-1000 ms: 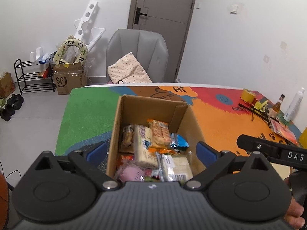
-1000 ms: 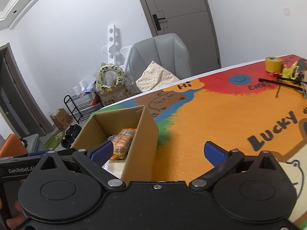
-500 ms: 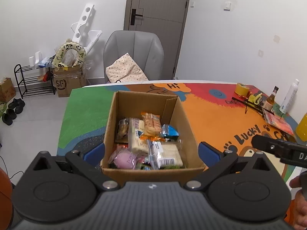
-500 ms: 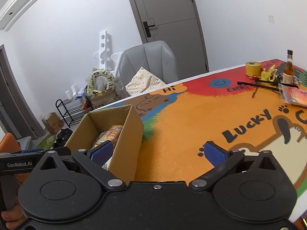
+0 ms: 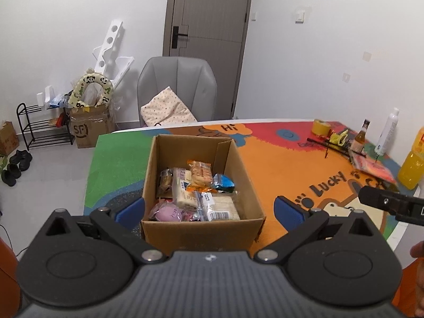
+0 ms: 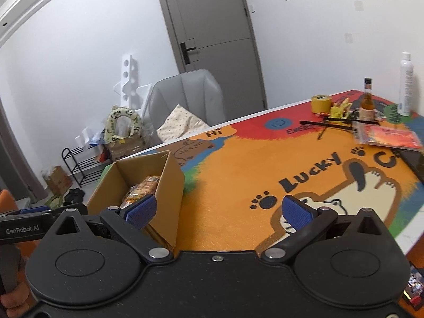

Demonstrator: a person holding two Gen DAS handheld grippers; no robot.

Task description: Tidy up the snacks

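An open cardboard box point(image 5: 201, 229) stands on the colourful table mat, filled with several wrapped snacks: an orange cracker pack point(image 5: 201, 172), a white bar point(image 5: 182, 186), a pink packet point(image 5: 169, 213) and a blue wrapper point(image 5: 222, 181). My left gripper point(image 5: 209, 209) is open and empty, held back just before the box's near wall. My right gripper point(image 6: 217, 209) is open and empty to the right of the box point(image 6: 164, 185), over the orange mat. The right gripper's body shows at the left view's right edge point(image 5: 392, 202).
At the table's far right stand a yellow tape roll point(image 6: 320, 104), a brown bottle point(image 6: 367, 100), a white spray bottle point(image 6: 405, 84), a red packet point(image 6: 389, 136) and black sticks point(image 6: 326, 126). A yellow juice bottle point(image 5: 413, 169) stands at the right edge. A grey chair point(image 5: 177, 90) is behind the table.
Both grippers have pulled back and up from the box, so the whole box and more of the table show. Both stay open and empty.
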